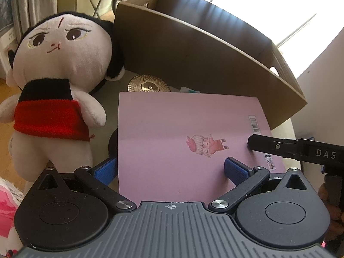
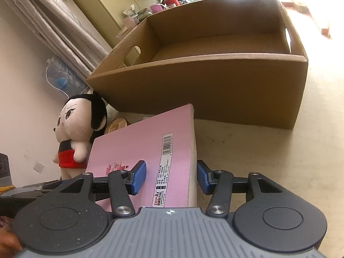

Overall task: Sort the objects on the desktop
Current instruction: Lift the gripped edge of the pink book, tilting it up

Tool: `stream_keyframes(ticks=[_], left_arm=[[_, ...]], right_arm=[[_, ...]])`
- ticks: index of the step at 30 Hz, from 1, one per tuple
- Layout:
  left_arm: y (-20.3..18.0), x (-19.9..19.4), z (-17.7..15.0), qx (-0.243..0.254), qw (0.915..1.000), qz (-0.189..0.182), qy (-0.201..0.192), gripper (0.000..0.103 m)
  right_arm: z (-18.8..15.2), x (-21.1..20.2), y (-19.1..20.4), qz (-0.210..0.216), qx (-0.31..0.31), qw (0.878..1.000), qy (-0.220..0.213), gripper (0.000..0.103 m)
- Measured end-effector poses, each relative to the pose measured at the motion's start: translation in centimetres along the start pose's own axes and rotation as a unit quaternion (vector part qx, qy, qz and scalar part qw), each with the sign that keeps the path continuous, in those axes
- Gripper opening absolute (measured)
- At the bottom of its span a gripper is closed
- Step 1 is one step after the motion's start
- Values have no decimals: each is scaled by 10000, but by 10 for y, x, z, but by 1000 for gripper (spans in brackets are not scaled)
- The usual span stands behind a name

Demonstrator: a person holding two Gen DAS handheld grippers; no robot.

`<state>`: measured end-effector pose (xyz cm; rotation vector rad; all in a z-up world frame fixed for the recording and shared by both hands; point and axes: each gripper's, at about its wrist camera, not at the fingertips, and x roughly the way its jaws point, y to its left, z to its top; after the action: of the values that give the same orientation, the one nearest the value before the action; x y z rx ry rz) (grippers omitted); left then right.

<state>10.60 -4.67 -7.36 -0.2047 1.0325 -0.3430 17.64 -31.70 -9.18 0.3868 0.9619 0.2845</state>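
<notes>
A pink notebook (image 1: 172, 133) with a small cartoon and barcode is tilted up off the table; it also shows in the right wrist view (image 2: 150, 148). My left gripper (image 1: 169, 169) is open, its blue pads either side of the notebook's near edge, not pressing it. My right gripper (image 2: 171, 176) is open around the notebook's spine edge, one pad over the cover, one beside the spine; its black finger (image 1: 279, 148) rests on the cover in the left wrist view. A plush doll (image 1: 58, 86) in red and black stands to the left. An open cardboard box (image 2: 215, 71) sits behind.
A round gold ribbed lid (image 1: 148, 85) lies between the doll and the box (image 1: 204, 53). A small teal item (image 1: 189, 89) peeks from behind the notebook. Pink printed material (image 1: 8, 206) is at the far left. The beige table (image 2: 268, 161) extends right of the notebook.
</notes>
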Motion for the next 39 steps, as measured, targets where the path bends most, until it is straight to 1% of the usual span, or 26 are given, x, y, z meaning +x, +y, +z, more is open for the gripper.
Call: stream_keyframes(ticks=[12, 18, 39], left_arm=[[-2, -7, -3, 12, 9999, 11, -130, 103], [-3, -15, -3, 36, 9997, 22, -247, 103], [-12, -35, 1, 113, 9990, 6, -442, 103]], right_arm=[[1, -12, 15, -133, -260, 9994, -184, 54], [1, -17, 18, -109, -309, 9992, -245, 54], [5, -36, 22, -4, -335, 9983, -486, 54]])
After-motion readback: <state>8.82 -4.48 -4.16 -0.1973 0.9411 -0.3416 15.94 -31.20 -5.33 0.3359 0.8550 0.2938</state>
